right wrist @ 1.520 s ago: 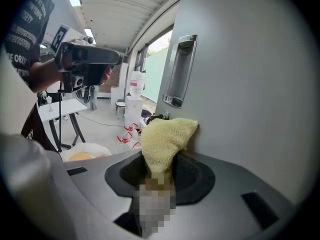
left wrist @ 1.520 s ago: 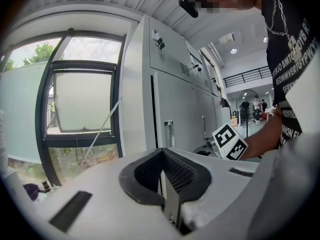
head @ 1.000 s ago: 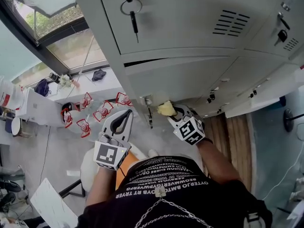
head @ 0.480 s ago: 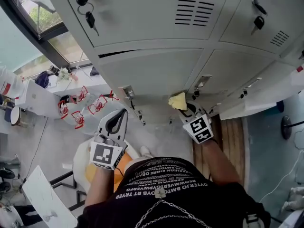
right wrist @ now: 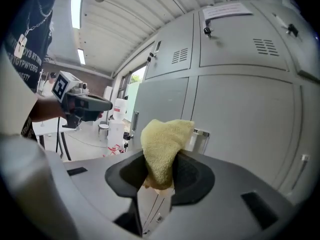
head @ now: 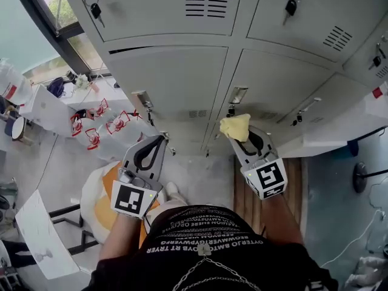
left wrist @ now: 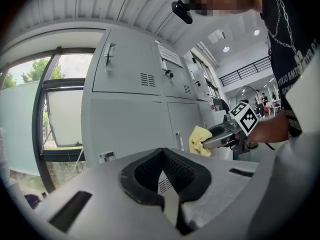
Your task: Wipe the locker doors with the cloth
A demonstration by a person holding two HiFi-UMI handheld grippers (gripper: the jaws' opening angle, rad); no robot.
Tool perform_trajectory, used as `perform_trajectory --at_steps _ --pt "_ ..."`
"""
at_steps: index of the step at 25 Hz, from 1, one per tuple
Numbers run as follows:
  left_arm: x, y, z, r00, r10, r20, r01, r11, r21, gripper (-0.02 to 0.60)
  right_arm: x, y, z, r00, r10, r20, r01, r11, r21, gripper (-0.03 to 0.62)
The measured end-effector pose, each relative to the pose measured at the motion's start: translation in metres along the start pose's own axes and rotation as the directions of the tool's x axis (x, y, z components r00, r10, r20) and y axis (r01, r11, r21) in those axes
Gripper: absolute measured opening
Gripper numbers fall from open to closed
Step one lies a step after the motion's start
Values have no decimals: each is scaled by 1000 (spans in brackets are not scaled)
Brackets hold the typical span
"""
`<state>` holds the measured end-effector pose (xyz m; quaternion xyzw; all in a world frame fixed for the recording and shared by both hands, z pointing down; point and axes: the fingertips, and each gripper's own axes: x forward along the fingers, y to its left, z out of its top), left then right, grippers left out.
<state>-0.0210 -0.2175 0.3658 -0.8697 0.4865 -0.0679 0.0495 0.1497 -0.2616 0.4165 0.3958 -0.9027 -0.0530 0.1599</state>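
The right gripper (head: pixel 238 136) is clamped on a yellow cloth (head: pixel 235 126), holding it up at a grey locker door (head: pixel 267 83) just below that door's latch (head: pixel 236 96). Whether the cloth touches the metal cannot be told from the head view. The left gripper (head: pixel 159 142) hangs lower by the neighbouring door (head: pixel 176 83), its jaws together on nothing. The lockers have vent slots, and keys (head: pixel 96 10) hang in the upper locks. A window (head: pixel 63 14) and white tables (head: pixel 48 108) lie to the left, and a wood floor strip (head: pixel 300 180) lies below.

In the left gripper view, the left gripper (left wrist: pixel 163 173) is pinched closed and empty. Beyond it, the right gripper (left wrist: pixel 206 143) carries the cloth (left wrist: pixel 199 139) beside the lockers (left wrist: pixel 130 119), which stand next to the window (left wrist: pixel 62 109).

In the right gripper view, the cloth (right wrist: pixel 162 146) bulges from between the right gripper's (right wrist: pixel 156 186) closed jaws in front of the locker doors (right wrist: pixel 240 104), with the left gripper (right wrist: pixel 102 104) off to one side.
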Motion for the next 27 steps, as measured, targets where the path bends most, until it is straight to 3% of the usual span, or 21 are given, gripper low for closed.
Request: perform_trajectory --at_steps 13,27 --pt "-1 -70 37 1000 -27 15 27 999 45 5 -85 -31 40 987 -72 141 75 997 -14 117" --pt "-10 -94 54 996 -70 52 66 995 75 5 -113 -15 45 985 -83 149 90 995 -43 117"
